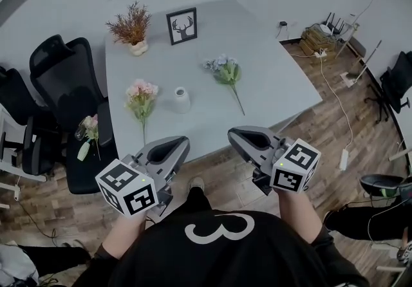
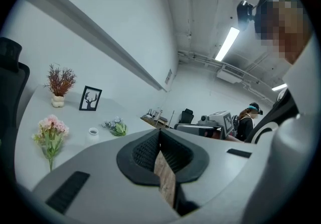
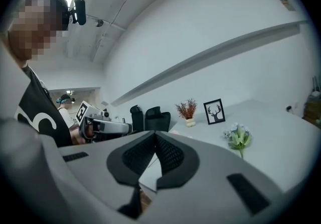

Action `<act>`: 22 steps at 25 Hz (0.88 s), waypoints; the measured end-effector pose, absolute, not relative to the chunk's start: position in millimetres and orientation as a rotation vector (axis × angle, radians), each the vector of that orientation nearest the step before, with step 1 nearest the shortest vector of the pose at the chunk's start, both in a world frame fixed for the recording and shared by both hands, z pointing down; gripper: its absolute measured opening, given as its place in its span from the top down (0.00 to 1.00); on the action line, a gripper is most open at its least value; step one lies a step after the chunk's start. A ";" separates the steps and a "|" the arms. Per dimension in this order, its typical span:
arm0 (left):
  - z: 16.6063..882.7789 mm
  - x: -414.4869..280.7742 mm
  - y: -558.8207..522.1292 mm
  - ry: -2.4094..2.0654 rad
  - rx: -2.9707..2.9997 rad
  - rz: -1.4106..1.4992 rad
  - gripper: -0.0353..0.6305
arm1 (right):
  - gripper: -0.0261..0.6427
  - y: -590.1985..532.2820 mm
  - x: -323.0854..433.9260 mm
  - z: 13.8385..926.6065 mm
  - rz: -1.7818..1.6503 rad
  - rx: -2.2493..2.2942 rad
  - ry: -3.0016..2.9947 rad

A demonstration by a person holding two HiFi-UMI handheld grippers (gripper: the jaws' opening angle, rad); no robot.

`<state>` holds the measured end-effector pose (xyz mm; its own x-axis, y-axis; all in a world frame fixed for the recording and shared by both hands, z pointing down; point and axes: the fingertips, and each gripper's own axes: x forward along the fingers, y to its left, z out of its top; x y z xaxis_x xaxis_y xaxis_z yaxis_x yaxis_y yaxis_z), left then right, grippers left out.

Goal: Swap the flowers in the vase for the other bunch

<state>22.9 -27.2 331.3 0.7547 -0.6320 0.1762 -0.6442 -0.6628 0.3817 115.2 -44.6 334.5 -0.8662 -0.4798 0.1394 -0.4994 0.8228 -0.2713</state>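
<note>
off the near edge of the worktop point(image 1: 277, 80), close to the person's body, the left hand-held gripper point(image 1: 184, 142) has its jaws pressed together with nothing between them; only wooden floor shows through the gap behind the pads. the right hand-held gripper point(image 1: 232, 132), just to its right, is likewise closed and empty. both point toward the worktop, well apart from everything on it.

farther out, near the middle of the worktop, the white vase point(image 1: 181, 99) stands upright and, as far as can be made out, holds no stems. the pink bunch point(image 1: 141, 94) lies flat just left of it, stems toward the near edge. the pale blue bunch point(image 1: 225, 71) lies to the vase's right and a little farther off. at the far left are a dried plant point(image 1: 132, 24) in its pot and a deer picture point(image 1: 182, 26), neither part of the job.

with the vase empty, the step in hand looks like the reach for the bunch that goes in; which of the two that is, the pictures do not settle. the next move calls for one hand-held gripper to open, come down low over a thin stem, close on it gently, then lift it upright and thread it into the narrow neck.
</note>
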 end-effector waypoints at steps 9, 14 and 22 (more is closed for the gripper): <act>346.3 -1.9 -132.6 -0.968 2.501 0.080 0.93 | 0.95 -150.9 108.6 346.3 0.574 0.880 -2.928; 355.0 -16.0 -184.4 -0.957 2.476 0.103 0.93 | 0.95 -205.8 102.4 349.1 0.611 0.936 -2.890; 384.9 -20.8 -234.7 -0.902 2.418 0.113 0.93 | 0.95 -273.0 114.9 386.3 0.681 1.101 -2.734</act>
